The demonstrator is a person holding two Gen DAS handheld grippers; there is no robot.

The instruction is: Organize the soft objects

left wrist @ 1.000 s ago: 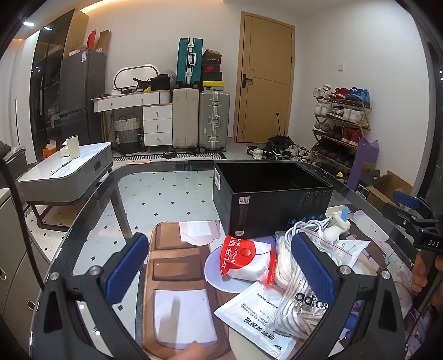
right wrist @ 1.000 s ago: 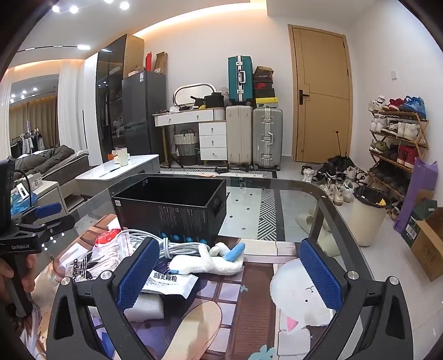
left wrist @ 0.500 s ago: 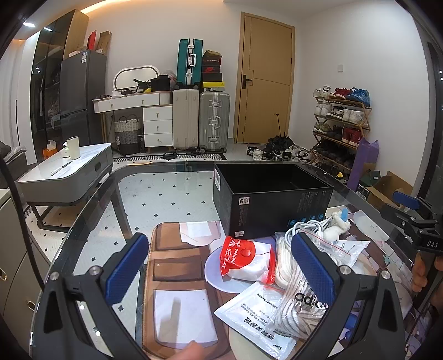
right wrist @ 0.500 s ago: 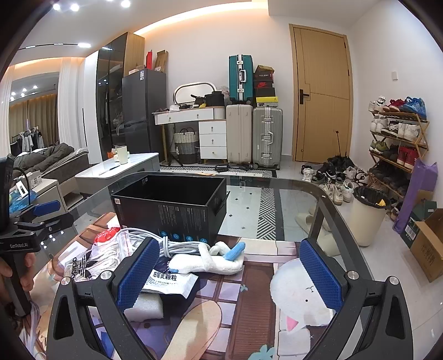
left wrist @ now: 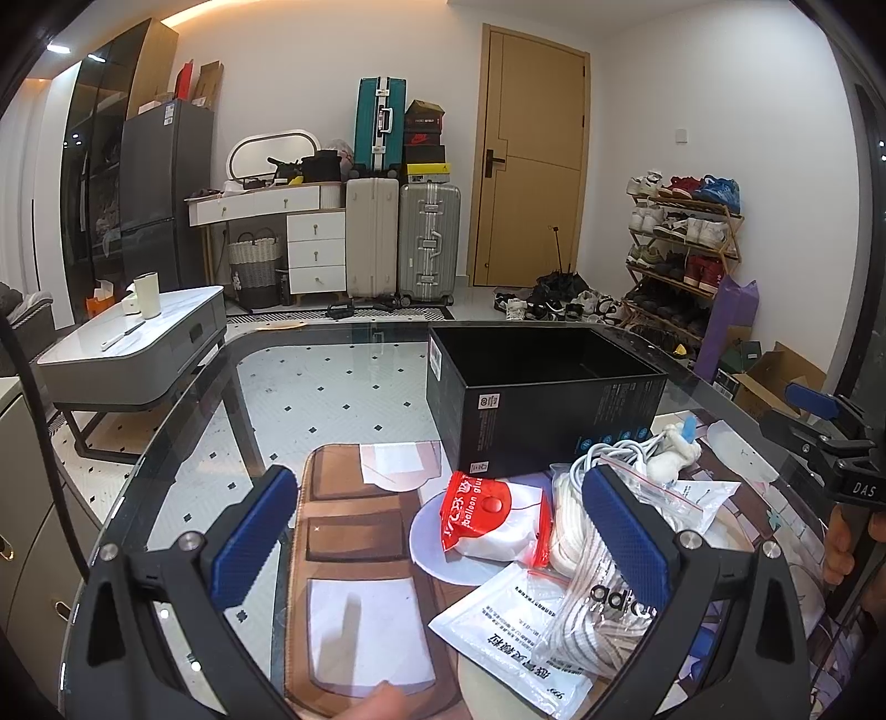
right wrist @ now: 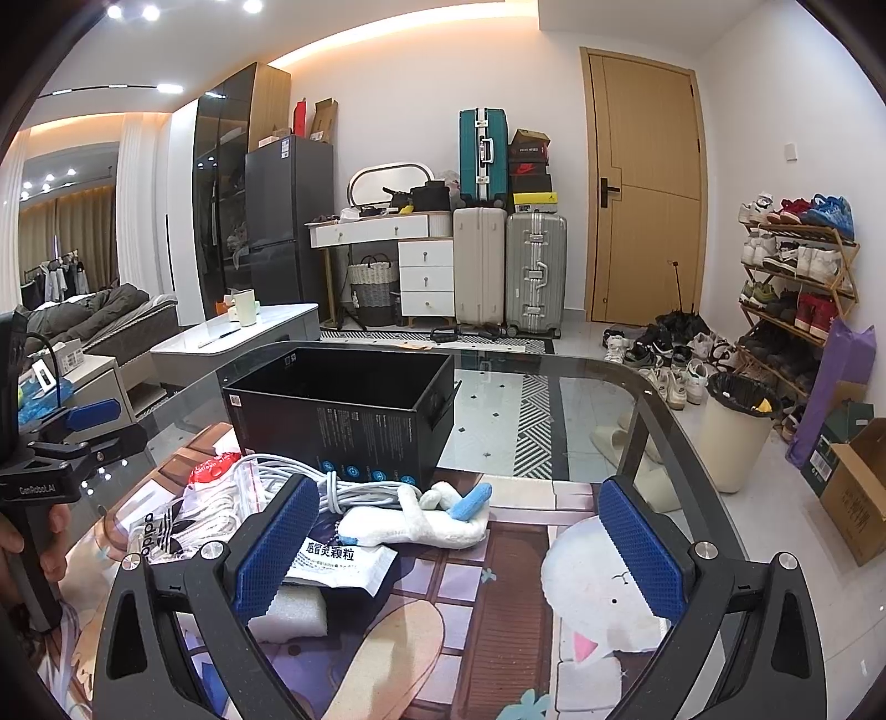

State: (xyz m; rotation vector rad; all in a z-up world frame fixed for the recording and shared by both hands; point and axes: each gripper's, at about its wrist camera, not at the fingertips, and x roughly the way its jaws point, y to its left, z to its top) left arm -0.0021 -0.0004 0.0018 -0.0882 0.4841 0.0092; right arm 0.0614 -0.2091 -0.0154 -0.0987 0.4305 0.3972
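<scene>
- nothing's really moved in the last second; my left gripper [left wrist: 437, 531] and right gripper [right wrist: 457, 543] still hover, jaws spread, holding nothing
- black box [left wrist: 545, 410] at frame centre sits empty; sorting hasn't started

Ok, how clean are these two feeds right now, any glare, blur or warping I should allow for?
Left wrist view: sharp, strong fisheye bending at the edges, the glass table shows the floor through it, and a blurred fingertip intrudes at the bottom. Right wrist view: also sharp, ceiling lights flare top left, and the black box interior is too dark to read.
</scene>
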